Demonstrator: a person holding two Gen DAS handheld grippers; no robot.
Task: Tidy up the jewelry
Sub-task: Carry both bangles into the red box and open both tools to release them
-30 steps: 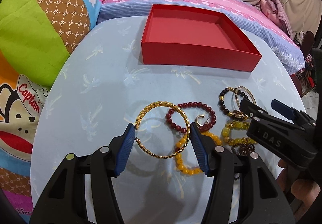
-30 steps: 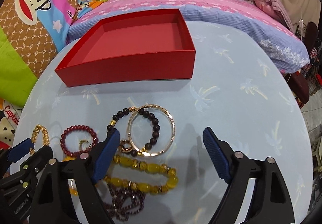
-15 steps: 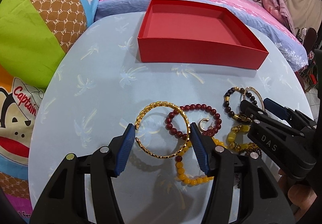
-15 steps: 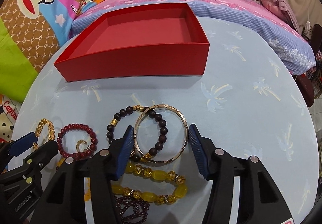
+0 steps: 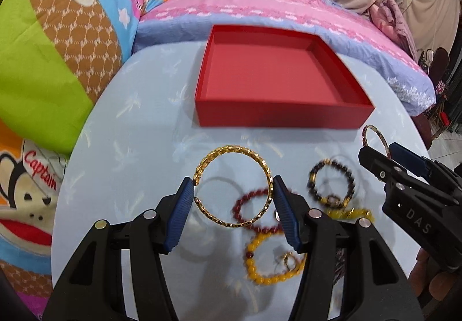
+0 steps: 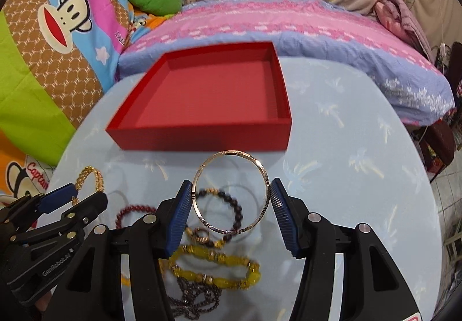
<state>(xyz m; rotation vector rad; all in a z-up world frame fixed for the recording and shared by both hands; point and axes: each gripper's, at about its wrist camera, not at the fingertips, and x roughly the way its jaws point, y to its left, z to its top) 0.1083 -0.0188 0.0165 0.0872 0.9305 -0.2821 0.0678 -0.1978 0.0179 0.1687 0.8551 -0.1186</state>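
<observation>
My left gripper (image 5: pixel 232 207) is shut on a gold chain bangle (image 5: pixel 254 156) and holds it lifted above the table. My right gripper (image 6: pixel 231 205) is shut on a thin gold-and-silver bangle (image 6: pixel 255 160), also lifted. An empty red box (image 5: pixel 277 78) stands on the table beyond both; it also shows in the right wrist view (image 6: pixel 208 95). Below lie a dark red bead bracelet (image 5: pixel 245 204), a black bead bracelet (image 5: pixel 332 176), an orange bead bracelet (image 5: pixel 260 277) and a yellow bead bracelet (image 6: pixel 219 257).
The round table has a pale blue cloth (image 5: pixel 130 133). A dark chain necklace (image 6: pixel 193 298) lies near the front edge. A bed with pink and blue covers (image 6: pixel 274 20) runs behind the table. A cartoon quilt (image 5: pixel 43 46) hangs at the left.
Both grippers have closed on their bangles and lifted them off the table, moving toward the red box. The other bracelets stay on the cloth.
</observation>
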